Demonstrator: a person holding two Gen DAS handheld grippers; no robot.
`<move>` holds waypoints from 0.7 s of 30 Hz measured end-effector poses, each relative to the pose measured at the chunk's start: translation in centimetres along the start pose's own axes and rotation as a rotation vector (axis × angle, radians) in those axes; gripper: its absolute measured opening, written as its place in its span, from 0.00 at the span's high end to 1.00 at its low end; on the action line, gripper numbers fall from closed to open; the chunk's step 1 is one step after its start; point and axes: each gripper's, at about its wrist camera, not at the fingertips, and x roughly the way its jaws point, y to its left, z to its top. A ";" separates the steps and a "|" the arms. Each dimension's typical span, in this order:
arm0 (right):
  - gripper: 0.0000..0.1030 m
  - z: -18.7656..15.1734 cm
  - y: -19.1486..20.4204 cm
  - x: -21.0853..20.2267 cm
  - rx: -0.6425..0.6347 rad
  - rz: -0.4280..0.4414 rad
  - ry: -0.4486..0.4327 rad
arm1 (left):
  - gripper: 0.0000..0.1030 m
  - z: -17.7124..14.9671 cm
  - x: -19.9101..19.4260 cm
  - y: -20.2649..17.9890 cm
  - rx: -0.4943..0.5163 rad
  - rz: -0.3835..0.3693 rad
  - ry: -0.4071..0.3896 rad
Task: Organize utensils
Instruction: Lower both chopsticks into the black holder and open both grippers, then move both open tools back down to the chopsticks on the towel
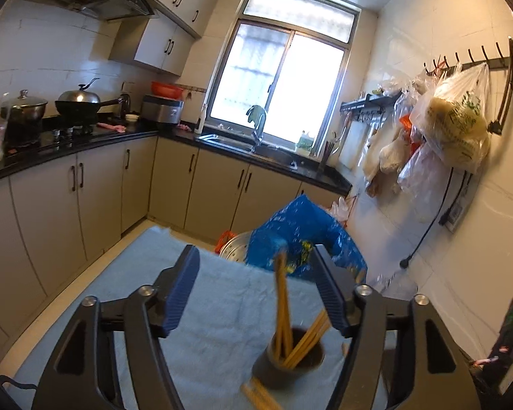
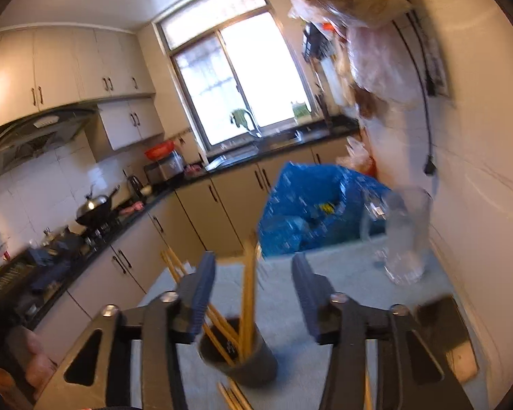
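Note:
A dark cup [image 1: 290,358] stands on the table's light blue cloth [image 1: 219,307] with several wooden chopsticks [image 1: 281,307] upright and leaning in it. More chopsticks [image 1: 260,396] lie loose on the cloth in front of the cup. My left gripper [image 1: 255,251] is open just above and behind the cup, with the tallest chopsticks rising between its blue pads, untouched. In the right wrist view the same cup [image 2: 246,365] and chopsticks [image 2: 248,300] sit below my right gripper [image 2: 253,258], which is also open and not pressing on them. Loose chopsticks [image 2: 232,396] show at the bottom edge.
A blue plastic bag [image 1: 304,235] and a steel pan [image 1: 234,246] sit past the table's far edge. A clear glass jug [image 2: 400,235] stands at the far right of the cloth near the wall. Full plastic bags [image 1: 458,126] hang on the right wall. Cabinets line the left.

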 end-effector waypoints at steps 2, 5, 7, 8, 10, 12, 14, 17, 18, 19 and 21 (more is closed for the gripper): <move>0.48 -2.5 -0.5 0.2 -0.033 0.002 0.098 | 0.32 -1.9 -1.2 0.9 0.018 0.031 0.037; 0.48 -7.4 -1.1 1.0 -0.090 0.021 0.257 | 0.32 -5.8 -1.7 2.4 0.033 0.078 0.141; 0.48 -10.3 -1.6 1.3 -0.105 0.040 0.330 | 0.32 -8.4 -1.4 3.3 0.016 0.088 0.224; 0.48 -11.5 -1.6 1.3 -0.106 0.048 0.347 | 0.32 -9.6 -1.3 3.8 0.003 0.091 0.260; 0.51 -13.3 -1.8 1.7 -0.110 0.054 0.377 | 0.32 -11.9 -1.2 4.7 -0.016 0.113 0.309; 0.60 -14.3 -2.0 2.4 -0.116 0.051 0.413 | 0.32 -13.8 -1.1 5.2 -0.021 0.143 0.346; 0.67 -15.1 -1.8 3.4 -0.137 0.047 0.455 | 0.32 -15.0 -1.1 5.5 -0.014 0.142 0.368; 0.71 -16.0 -1.6 4.3 -0.173 0.034 0.504 | 0.32 -15.8 -1.3 5.8 -0.003 0.151 0.385; 0.73 -16.3 -1.5 4.5 -0.183 0.022 0.516 | 0.32 -15.9 -1.4 6.0 0.000 0.154 0.386; 0.75 -16.6 -1.4 4.7 -0.195 0.009 0.525 | 0.32 -15.9 -1.3 6.1 0.001 0.156 0.387; 0.80 -16.5 -1.3 4.5 -0.190 0.002 0.528 | 0.32 -15.8 -1.1 6.4 0.001 0.159 0.390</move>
